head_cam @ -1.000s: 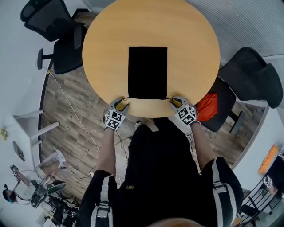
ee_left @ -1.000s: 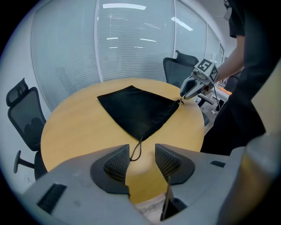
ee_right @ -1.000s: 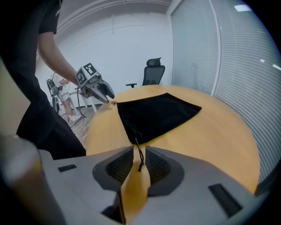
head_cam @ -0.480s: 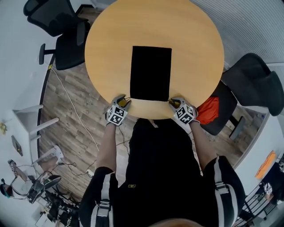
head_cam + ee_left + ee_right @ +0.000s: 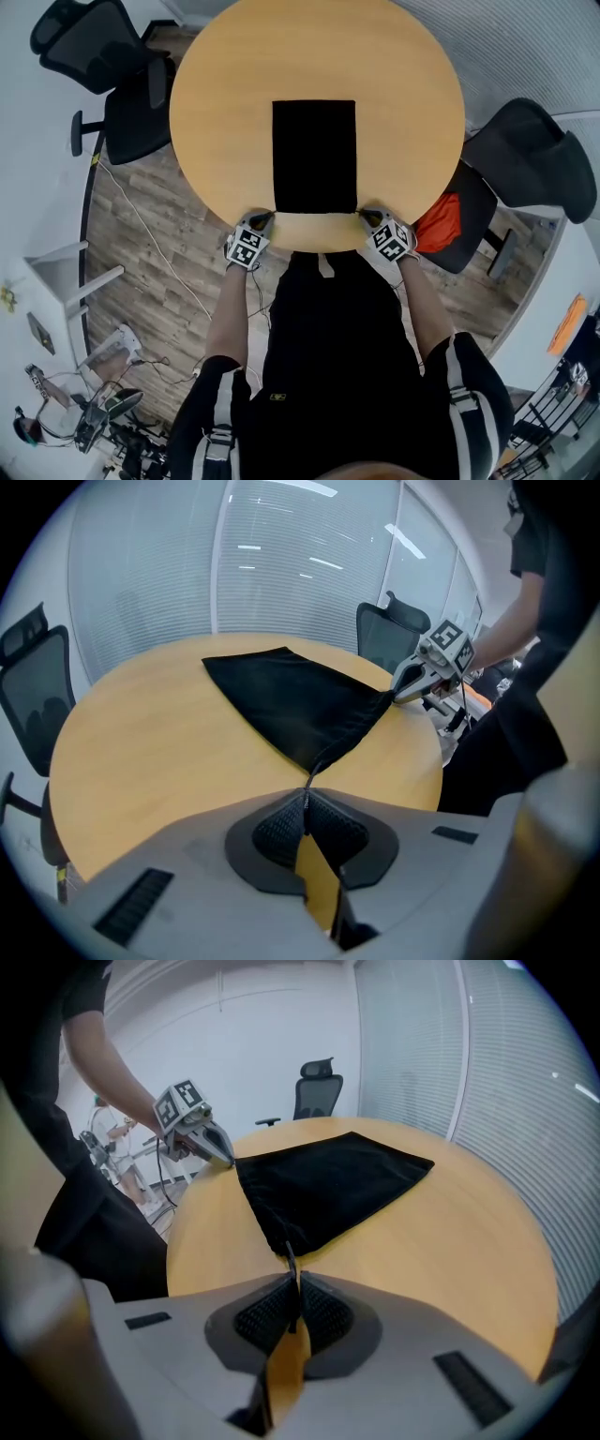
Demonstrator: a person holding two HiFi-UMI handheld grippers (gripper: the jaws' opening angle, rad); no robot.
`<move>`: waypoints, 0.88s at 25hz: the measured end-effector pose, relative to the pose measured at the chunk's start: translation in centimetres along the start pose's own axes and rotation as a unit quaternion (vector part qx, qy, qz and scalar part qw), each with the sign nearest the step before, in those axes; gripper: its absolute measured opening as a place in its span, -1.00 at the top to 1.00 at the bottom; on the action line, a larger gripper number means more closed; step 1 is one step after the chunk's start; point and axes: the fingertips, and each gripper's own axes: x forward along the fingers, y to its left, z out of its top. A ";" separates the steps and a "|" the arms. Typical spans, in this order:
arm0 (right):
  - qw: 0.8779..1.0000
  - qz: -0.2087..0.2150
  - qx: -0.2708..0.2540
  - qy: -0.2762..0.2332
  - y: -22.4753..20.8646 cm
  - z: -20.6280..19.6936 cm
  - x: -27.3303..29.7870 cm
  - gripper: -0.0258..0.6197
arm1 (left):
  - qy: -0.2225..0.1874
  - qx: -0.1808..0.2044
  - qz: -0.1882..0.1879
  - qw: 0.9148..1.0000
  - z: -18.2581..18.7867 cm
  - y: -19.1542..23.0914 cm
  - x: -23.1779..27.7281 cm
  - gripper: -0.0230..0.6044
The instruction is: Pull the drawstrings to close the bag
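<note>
Pinching the thin left drawstring [image 5: 312, 772], the left gripper [image 5: 305, 810] has its jaws pressed together, having just closed; the right gripper [image 5: 291, 1309] has likewise just closed on the right drawstring [image 5: 291, 1260]. In the head view both cords are too fine to make out. The black bag [image 5: 314, 155] lies flat on the round surface [image 5: 412, 103], between and beyond both grippers, its mouth indistinct. One office chair [image 5: 131, 112] stands outside the left gripper, another chair [image 5: 534, 159] outside the right, something orange [image 5: 439, 225] on it
</note>
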 end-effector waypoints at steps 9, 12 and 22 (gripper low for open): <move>0.997 -0.056 0.036 -0.045 -0.5 3.8 -3.1 0.73 | -0.052 0.003 -0.019 0.998 2.4 0.8 -2.3 0.87; 0.994 -0.078 0.032 -0.067 -1.0 5.9 -4.7 0.73 | -0.079 0.013 -0.001 0.997 4.3 1.3 -4.1 0.87; 0.968 -0.197 0.004 -0.154 -4.4 13.2 -12.7 0.73 | -0.191 0.111 0.049 0.974 14.0 1.9 -11.9 0.87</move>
